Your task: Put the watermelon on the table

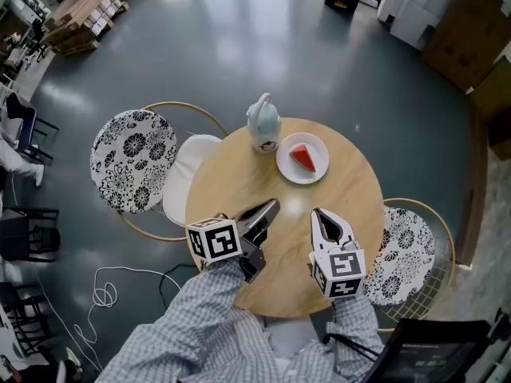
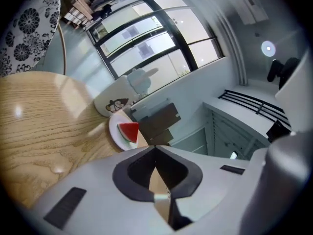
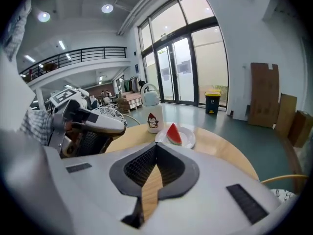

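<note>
A red watermelon wedge (image 1: 303, 158) lies on a white plate (image 1: 286, 166) at the far side of the round wooden table (image 1: 231, 182). My left gripper (image 1: 274, 204) hovers over the table's near middle, jaws shut with nothing between them. Beside it on the right, my right gripper (image 1: 316, 212) also has its tips together and holds nothing. Both stand well short of the plate. The left gripper view shows the wedge (image 2: 129, 131) beyond the shut tips (image 2: 155, 148). In the right gripper view the wedge (image 3: 173, 133) sits ahead of the closed tips (image 3: 156, 145), with the left gripper (image 3: 98, 121) at the left.
A pale kettle with a penguin print (image 1: 263, 122) stands just left of the plate. A floral-cushioned chair (image 1: 132, 159) and a white-cushioned seat (image 1: 188, 170) stand left of the table, another floral chair (image 1: 407, 254) at its right. A white cable (image 1: 108, 294) lies on the floor.
</note>
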Motion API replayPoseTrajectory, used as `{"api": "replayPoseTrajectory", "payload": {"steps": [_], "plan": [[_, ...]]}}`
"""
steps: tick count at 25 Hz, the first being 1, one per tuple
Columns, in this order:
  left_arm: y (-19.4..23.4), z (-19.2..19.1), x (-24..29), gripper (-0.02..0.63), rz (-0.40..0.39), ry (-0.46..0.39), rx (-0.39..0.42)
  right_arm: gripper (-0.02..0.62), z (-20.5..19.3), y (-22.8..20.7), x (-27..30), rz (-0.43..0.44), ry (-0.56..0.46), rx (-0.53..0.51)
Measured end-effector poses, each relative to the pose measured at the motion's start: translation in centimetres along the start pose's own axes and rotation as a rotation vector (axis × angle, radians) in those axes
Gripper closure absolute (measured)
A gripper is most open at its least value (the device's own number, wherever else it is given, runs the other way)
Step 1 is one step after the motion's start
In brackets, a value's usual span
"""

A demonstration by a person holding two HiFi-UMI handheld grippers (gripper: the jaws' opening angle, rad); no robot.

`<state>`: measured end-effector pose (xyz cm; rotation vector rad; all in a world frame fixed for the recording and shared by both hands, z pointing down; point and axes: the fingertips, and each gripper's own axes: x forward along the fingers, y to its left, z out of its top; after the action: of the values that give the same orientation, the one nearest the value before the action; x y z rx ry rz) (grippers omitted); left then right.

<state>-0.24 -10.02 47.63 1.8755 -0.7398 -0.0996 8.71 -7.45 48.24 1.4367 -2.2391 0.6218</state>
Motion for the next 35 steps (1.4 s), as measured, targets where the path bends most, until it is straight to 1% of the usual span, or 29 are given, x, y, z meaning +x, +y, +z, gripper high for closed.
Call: {"api": "replayPoseTrajectory", "payload": {"steps": [3,8,11,14,18,23,29,31,35], "plan": [[-2.2,-0.9,-2.0,0.598,-0.041,0.04,0.05,0.588,0.0,1.2,-2.2,0.005,-0.021,0.05],[-4.8,-2.2,-5.9,0.598,-0.085,0.087,0.148,0.588,-0.2,3.8,-5.3,0.009,-0.045,0.09],[-5.8,-2.6,-8.1,0.598,-0.099,0.091,0.186,0.588,-0.7,5.9,-6.6,0.017,-0.065,0.122],[-7.0,-2.9,-10.5,0.598,-0.107,0.075,0.216,0.588,-0.8,8.1,-8.2,0.02,-0.091,0.144],[-8.6,-3.5,-13.6,0.598,-0.135,0.056,0.234,0.588,-0.2,10.6,-10.4,0.014,-0.138,0.153],[-10.4,-4.8,-17.2,0.598,-0.173,0.065,0.243,0.588,0.5,13.5,-12.9,0.011,-0.202,0.16],[-12.9,-5.7,-20.7,0.598,-0.287,0.03,0.213,0.588,0.0,15.6,-15.5,-0.005,-0.271,0.249],[-13.4,-5.9,-21.7,0.598,-0.296,0.026,0.225,0.588,-0.4,16.2,-16.4,-0.012,-0.279,0.265],[-13.9,-6.9,-24.0,0.598,-0.289,0.035,0.274,0.588,-1.1,17.9,-18.3,-0.028,-0.29,0.252]]}}
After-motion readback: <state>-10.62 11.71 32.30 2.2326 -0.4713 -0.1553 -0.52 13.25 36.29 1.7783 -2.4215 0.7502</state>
